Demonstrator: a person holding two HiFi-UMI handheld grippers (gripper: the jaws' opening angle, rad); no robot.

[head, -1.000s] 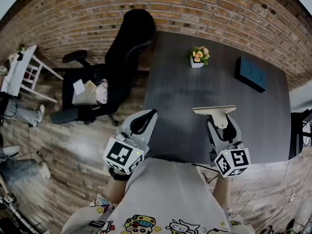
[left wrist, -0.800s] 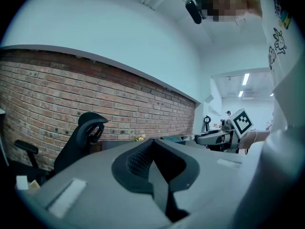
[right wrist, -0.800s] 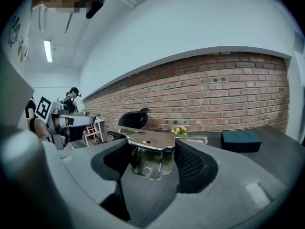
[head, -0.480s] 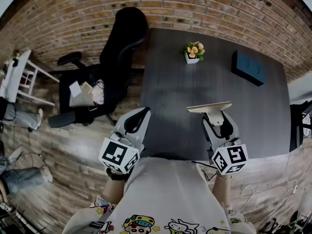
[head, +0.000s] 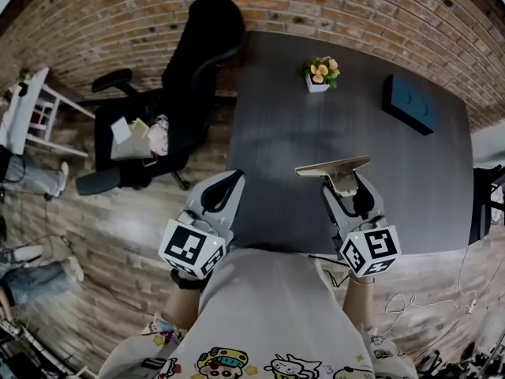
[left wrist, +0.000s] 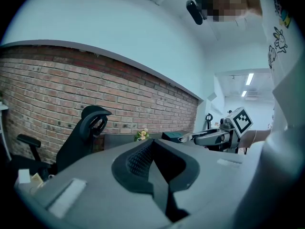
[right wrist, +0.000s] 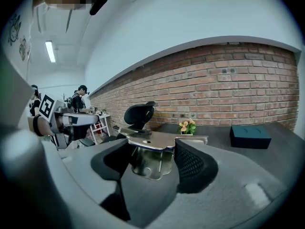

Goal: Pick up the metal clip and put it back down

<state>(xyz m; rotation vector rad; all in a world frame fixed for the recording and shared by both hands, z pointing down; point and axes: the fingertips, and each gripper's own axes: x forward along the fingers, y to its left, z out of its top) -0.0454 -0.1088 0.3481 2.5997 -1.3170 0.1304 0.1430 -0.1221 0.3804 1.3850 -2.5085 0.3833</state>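
Over the near half of the dark table [head: 292, 133], the right gripper [head: 341, 181] pinches the metal clip [head: 331, 166]. Right gripper view: both pads press on the clip's lower folded part [right wrist: 148, 163], with its flat top plate lying level across the jaw tips and sticking out on both sides. Jaws are held wide by the clip. The clip looks clear of the tabletop, with the gripper tilted slightly down.

The left gripper [head: 229, 186] is at the table's left near edge, well apart from the right one. Its jaws are pressed together with nothing between them, as the left gripper view confirms [left wrist: 155, 159]. That view also shows the right gripper with the clip off to the side.

At the far side of the table are a small flower pot [head: 319, 73] and, to its right, a dark teal box [head: 408, 105], both well away from the clip. A black office chair [head: 197, 61] stands at the table's far left corner. Behind is a brick wall [head: 355, 6], and there is a wood plank floor [head: 118, 227] on the left.
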